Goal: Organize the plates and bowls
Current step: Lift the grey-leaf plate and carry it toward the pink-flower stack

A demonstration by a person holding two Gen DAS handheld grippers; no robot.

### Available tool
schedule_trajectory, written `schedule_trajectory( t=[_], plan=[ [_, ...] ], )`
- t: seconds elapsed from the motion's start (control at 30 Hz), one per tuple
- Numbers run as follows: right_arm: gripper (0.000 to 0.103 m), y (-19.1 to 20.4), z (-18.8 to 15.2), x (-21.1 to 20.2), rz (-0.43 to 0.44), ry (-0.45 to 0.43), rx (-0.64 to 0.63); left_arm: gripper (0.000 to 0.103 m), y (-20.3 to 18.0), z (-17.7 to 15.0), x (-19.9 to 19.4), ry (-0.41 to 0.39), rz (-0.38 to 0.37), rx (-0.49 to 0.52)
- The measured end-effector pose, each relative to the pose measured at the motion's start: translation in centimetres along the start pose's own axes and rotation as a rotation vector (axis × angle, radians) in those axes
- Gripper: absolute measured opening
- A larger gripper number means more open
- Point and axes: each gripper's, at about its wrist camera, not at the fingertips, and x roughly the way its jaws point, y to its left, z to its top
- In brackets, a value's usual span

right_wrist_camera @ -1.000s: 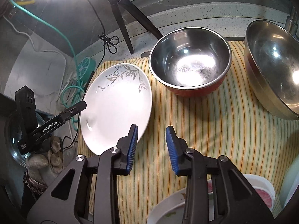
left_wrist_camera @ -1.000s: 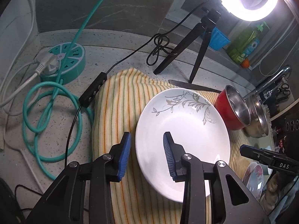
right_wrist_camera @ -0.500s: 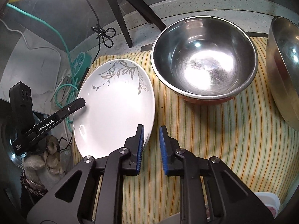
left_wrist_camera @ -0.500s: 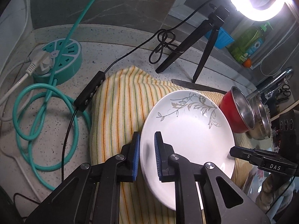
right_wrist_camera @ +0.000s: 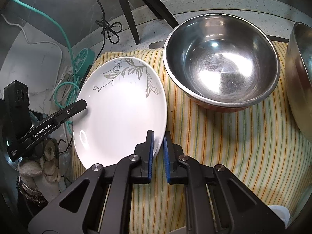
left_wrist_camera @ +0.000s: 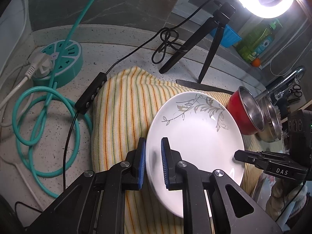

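Note:
A white plate with a grey leaf pattern (left_wrist_camera: 197, 134) (right_wrist_camera: 120, 109) is held over the striped yellow cloth (left_wrist_camera: 124, 113) (right_wrist_camera: 234, 140). My left gripper (left_wrist_camera: 153, 163) is shut on its left rim. My right gripper (right_wrist_camera: 158, 154) is shut on its right rim; in the left wrist view that gripper (left_wrist_camera: 237, 155) touches the plate's far edge. A red bowl with a steel inside (left_wrist_camera: 243, 111) (right_wrist_camera: 220, 62) stands on the cloth beside the plate. A larger steel bowl (left_wrist_camera: 273, 120) (right_wrist_camera: 300, 78) stands right of it.
A ring light on a black tripod (left_wrist_camera: 210, 44) stands behind the cloth, with its cable and black inline switch (left_wrist_camera: 91, 95). A teal power strip (left_wrist_camera: 58, 62) and coiled teal cord (left_wrist_camera: 39, 117) lie at the left. More dishes (right_wrist_camera: 278, 214) sit at the lower right.
Both grippers have closed from open onto opposite rims of the white plate. The plate now looks tilted and raised off the cloth.

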Motion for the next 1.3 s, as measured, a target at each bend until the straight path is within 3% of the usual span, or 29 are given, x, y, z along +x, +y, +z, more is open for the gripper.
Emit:
schedule_trajectory(
  t=[0.6,0.97,1.3],
  plan=[
    [0.01,0.1,-3.3,-4.2,0.031,-0.015,-0.023,0.014,-2.0,-3.5,-3.9,-0.04,-0.045,-0.045],
    [0.01,-1.6,-6.3,-9.0,0.059,-0.054,-0.007,0.014,-6.2,-5.3,-6.1,-0.071,-0.074,-0.006],
    [0.01,-5.8,-10.1,-12.8,0.049,-0.073,0.031,0.014,-11.6,-8.2,-6.0,-0.057,-0.114,0.045]
  ],
)
